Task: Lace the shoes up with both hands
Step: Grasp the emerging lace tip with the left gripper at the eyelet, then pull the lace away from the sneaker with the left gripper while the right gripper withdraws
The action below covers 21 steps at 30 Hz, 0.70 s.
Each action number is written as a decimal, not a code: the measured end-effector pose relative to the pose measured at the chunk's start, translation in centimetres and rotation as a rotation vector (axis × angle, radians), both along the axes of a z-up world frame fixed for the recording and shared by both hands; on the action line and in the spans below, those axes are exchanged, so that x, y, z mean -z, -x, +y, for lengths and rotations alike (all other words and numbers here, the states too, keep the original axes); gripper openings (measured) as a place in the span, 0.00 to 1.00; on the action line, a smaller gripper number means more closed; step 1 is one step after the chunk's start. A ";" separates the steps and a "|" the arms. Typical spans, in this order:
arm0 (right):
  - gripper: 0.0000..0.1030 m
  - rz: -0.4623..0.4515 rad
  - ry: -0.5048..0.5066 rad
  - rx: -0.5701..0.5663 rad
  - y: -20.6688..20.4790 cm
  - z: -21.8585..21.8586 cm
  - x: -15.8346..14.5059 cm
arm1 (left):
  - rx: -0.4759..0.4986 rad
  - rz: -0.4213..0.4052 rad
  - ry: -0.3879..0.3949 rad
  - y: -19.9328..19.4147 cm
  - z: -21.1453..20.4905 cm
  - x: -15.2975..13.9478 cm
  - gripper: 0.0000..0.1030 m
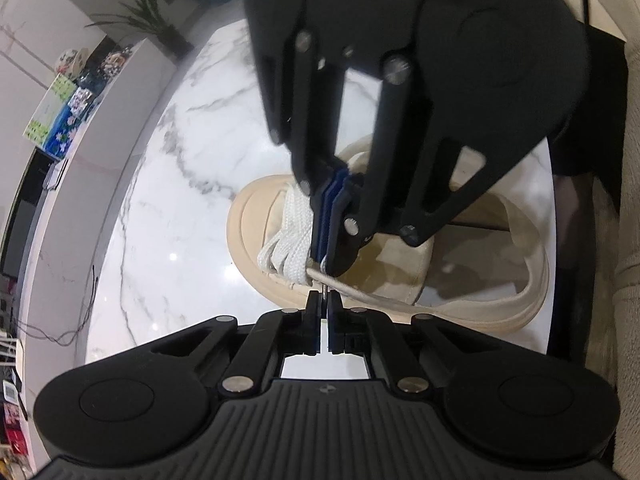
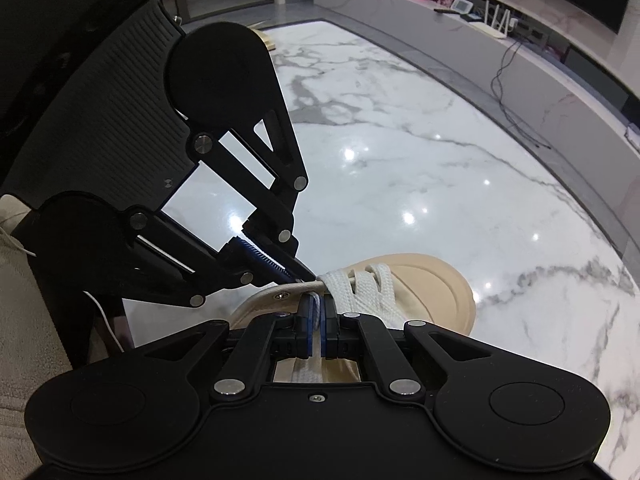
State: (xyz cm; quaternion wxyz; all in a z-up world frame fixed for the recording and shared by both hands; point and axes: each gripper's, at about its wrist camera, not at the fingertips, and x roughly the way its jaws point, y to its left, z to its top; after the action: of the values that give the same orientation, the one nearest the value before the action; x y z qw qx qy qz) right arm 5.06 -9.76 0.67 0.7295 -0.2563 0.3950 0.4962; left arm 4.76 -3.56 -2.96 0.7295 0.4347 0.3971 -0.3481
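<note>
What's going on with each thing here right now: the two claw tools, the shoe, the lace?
left gripper: shut on the lace tip, at the shoe's side.
right gripper: shut on the white lace, above the shoe.
lace: threaded across the front eyelets, not tied.
shoe: beige, upright on the marble table, opening empty.

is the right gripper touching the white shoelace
Touching. The right wrist view shows the right gripper shut on a strand of the white shoelace, pinched between its blue pads above the beige shoe.
</note>
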 end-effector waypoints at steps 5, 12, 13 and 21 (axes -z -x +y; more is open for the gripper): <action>0.07 -0.024 -0.013 0.051 1.1 -1.3 -0.7 | -0.038 0.007 0.011 -0.7 0.2 -0.7 0.02; 0.07 0.023 -0.051 0.210 2.5 -4.5 -1.1 | -0.108 0.002 0.021 -0.1 1.0 -1.6 0.02; 0.07 0.029 -0.059 0.225 2.7 -4.8 -1.2 | -0.123 -0.001 0.018 0.1 1.2 -1.7 0.02; 0.11 0.064 -0.125 0.340 3.9 -6.9 -1.8 | -0.215 -0.031 -0.011 1.4 3.3 -3.4 0.02</action>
State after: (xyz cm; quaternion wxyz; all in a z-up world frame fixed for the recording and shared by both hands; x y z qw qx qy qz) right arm 1.13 -16.66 2.51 0.8045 -0.1241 0.4238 0.3971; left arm 3.41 -0.22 0.48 0.7662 0.3992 0.4319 -0.2588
